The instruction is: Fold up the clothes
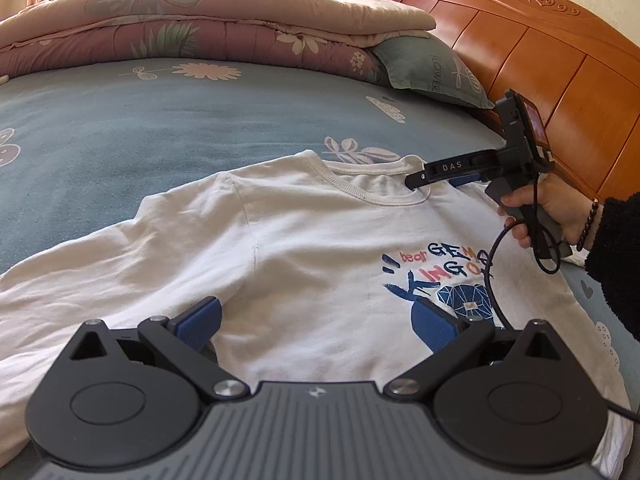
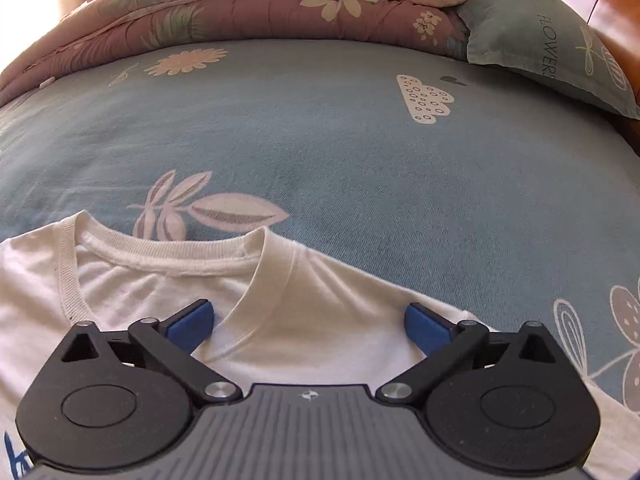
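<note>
Both pairs of jaws stand spread wide with nothing clamped between them. Under the left gripper (image 1: 316, 322) lies the chest of one white T-shirt (image 1: 300, 248), its blue pads apart over the cloth. Close over the shirt's shoulder, the right gripper (image 2: 308, 326) has its blue pads either side of a folded-over bit of the ribbed collar (image 2: 168, 258), not pressing on it. From the left wrist view, a hand (image 1: 548, 208) in a dark fuzzy sleeve with a bead bracelet holds that right gripper at the neckline.

One shirt, two grippers, one hand in view. The shirt lies flat, print side up, on a bed (image 2: 320, 140) with a blue flower-patterned sheet. Its long axis runs from the near hem to the collar, neck pointing away toward the far side. Beyond it are one folded pink floral quilt (image 1: 180, 32), one grey-green pillow (image 1: 432, 68) and an orange wooden headboard (image 1: 540, 52).
</note>
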The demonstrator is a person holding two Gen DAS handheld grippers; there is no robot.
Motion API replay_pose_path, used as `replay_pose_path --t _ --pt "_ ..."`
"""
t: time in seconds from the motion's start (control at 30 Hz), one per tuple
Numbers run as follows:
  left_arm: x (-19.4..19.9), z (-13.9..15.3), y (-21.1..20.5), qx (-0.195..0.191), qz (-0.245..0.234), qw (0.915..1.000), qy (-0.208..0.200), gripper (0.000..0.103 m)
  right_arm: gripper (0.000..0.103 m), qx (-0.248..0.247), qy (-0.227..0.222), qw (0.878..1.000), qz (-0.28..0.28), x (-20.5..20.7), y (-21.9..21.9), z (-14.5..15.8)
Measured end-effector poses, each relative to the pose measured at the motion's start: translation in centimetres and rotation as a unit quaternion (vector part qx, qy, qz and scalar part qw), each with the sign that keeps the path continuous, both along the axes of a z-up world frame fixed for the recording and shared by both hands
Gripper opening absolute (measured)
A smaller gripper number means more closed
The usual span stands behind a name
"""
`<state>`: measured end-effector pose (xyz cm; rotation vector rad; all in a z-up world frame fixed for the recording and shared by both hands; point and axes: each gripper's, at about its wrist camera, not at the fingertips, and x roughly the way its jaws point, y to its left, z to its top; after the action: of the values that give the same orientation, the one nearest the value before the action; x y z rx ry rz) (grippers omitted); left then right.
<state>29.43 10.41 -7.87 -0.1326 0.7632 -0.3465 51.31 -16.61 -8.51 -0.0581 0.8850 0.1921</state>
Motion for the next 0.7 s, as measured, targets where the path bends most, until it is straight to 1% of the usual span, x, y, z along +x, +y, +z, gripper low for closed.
replay_pose_path --t 0.07,0.13,0.23,0.33,0.4,0.47,0.53,0.6,0.67,0.7 --pt "-0.1 0.1 -0.1 0.000 -0.002 1.0000 -0.001 0.101 0.103 0.007 0.010 1.000 0.001 0.5 -0.3 0.9" --pt "-0.3 0.2 -0.2 -0.001 -0.004 1.0000 -0.004 0.101 0.103 0.018 0.006 1.000 0.007 -0.5 -1.1 2.9" --pt "-0.5 0.5 -0.5 -0.002 -0.009 0.9999 -0.008 0.101 0.103 0.046 0.001 0.999 0.021 -4.4 -3.3 6.1" --pt "-0.8 0.7 -1.2 0.000 -0.016 0.9998 -0.011 0.101 0.103 0.073 0.020 0.997 0.023 -8.6 -5.7 7.6" --pt "-1.1 0.9 -1.9 0.007 -0.023 0.9996 -0.015 0.101 0.103 0.093 0.035 0.995 0.020 -10.7 -7.0 7.2" --pt "-1.5 1.2 -2.6 0.012 -0.033 0.9991 -0.022 0.101 0.103 0.102 0.044 0.994 0.014 -11.9 -7.7 6.0" --pt "-1.8 1.4 -3.2 0.016 -0.041 0.9987 -0.027 0.101 0.103 0.105 0.053 0.993 0.000 -12.4 -8.2 4.2" --pt "-2.2 1.5 -3.6 0.018 -0.049 0.9981 -0.031 0.101 0.103 0.114 0.077 0.990 -0.023 -12.8 -8.9 1.9" --pt "-2.3 1.7 -3.7 0.016 -0.053 0.9978 -0.034 0.101 0.103 0.112 0.055 0.992 -0.020 -13.8 -9.1 1.7" --pt "-2.4 1.8 -3.7 0.014 -0.055 0.9978 -0.036 0.101 0.103 0.105 0.056 0.992 -0.028 -14.1 -9.0 2.0"
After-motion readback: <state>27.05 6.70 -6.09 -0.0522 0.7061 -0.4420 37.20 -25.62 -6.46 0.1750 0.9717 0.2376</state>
